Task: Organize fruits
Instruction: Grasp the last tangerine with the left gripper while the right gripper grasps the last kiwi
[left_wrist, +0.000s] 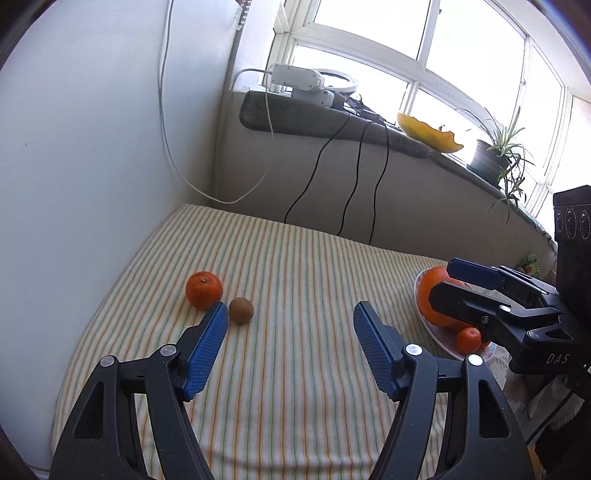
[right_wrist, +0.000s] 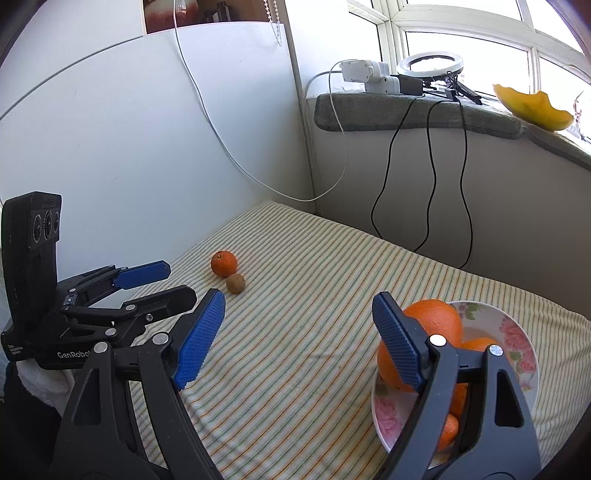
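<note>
A loose orange (left_wrist: 204, 290) (right_wrist: 224, 263) and a brown kiwi (left_wrist: 241, 310) (right_wrist: 235, 283) lie side by side on the striped cloth (left_wrist: 295, 266). My left gripper (left_wrist: 290, 312) (right_wrist: 180, 280) is open and holds nothing; its left fingertip sits just in front of the kiwi. A floral plate (right_wrist: 517, 332) (left_wrist: 443, 345) holds a big orange (right_wrist: 436, 321) (left_wrist: 430, 299) and small tangerines (right_wrist: 448, 428) (left_wrist: 468, 339). My right gripper (right_wrist: 299, 299) (left_wrist: 444, 280) is open and empty. It hovers beside the plate, its right finger in front of the big orange.
A white wall (left_wrist: 92, 147) borders the table's left side. Black cables (right_wrist: 432, 177) and a white cord (right_wrist: 229, 158) hang from the grey-matted windowsill (right_wrist: 406, 110). On the sill are a ring light (right_wrist: 430, 64), white adapters, a yellow rind (left_wrist: 428, 134) and a potted plant (left_wrist: 498, 158).
</note>
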